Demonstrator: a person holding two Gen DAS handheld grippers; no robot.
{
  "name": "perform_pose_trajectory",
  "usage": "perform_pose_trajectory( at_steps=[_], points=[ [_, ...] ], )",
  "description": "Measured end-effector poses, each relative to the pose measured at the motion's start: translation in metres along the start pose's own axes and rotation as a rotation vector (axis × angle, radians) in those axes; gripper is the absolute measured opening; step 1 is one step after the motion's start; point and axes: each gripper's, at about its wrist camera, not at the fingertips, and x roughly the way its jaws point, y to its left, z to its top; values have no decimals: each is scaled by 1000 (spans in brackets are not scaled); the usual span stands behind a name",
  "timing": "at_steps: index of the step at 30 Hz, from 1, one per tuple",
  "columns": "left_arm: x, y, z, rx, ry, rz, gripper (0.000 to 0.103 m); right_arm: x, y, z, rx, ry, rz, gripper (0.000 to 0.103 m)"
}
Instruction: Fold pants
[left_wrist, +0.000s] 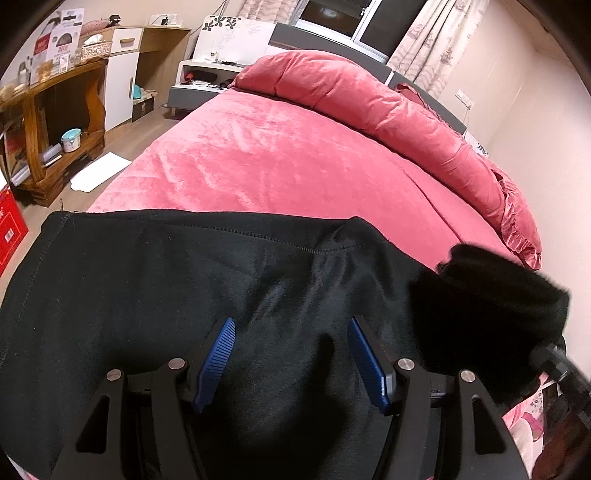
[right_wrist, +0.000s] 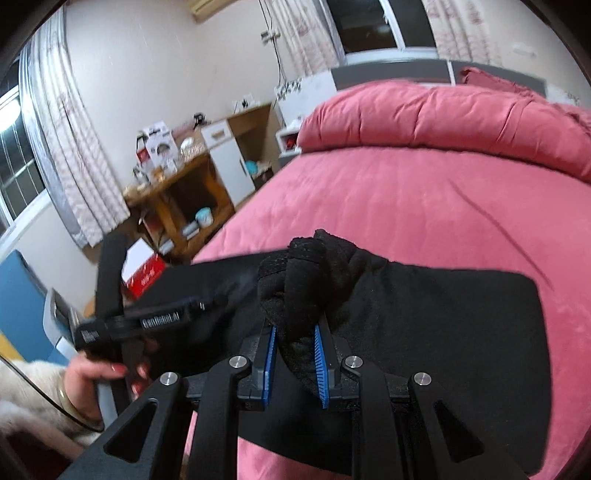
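Observation:
Black pants (left_wrist: 177, 280) lie spread across the near part of a pink bed (left_wrist: 280, 147). My left gripper (left_wrist: 291, 332) is open, its blue pads wide apart just above the flat cloth. In the right wrist view the pants (right_wrist: 443, 325) lie flat on the bed (right_wrist: 424, 199), and my right gripper (right_wrist: 295, 336) is shut on a bunched-up fold of the pants (right_wrist: 306, 273), lifted above the rest. That bunch shows at the right of the left wrist view (left_wrist: 487, 288). The left gripper's body (right_wrist: 155, 317) and the hand holding it show at the left.
A rolled pink duvet (left_wrist: 388, 107) lies along the far side of the bed. A wooden shelf unit (left_wrist: 55, 122) with boxes stands left of the bed, with a red box (left_wrist: 9, 229) on the floor. White cabinet, nightstand and curtained windows lie beyond.

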Motion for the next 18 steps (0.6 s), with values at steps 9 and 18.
perform_pose_trajectory(
  at_steps=[9, 18],
  points=[
    [2, -5, -2, -6, 18, -48, 65, 28, -10, -26, 40, 93, 19, 23],
    [5, -19, -4, -2, 52, -170, 68, 46, -16, -41, 73, 186, 38, 51]
  ],
)
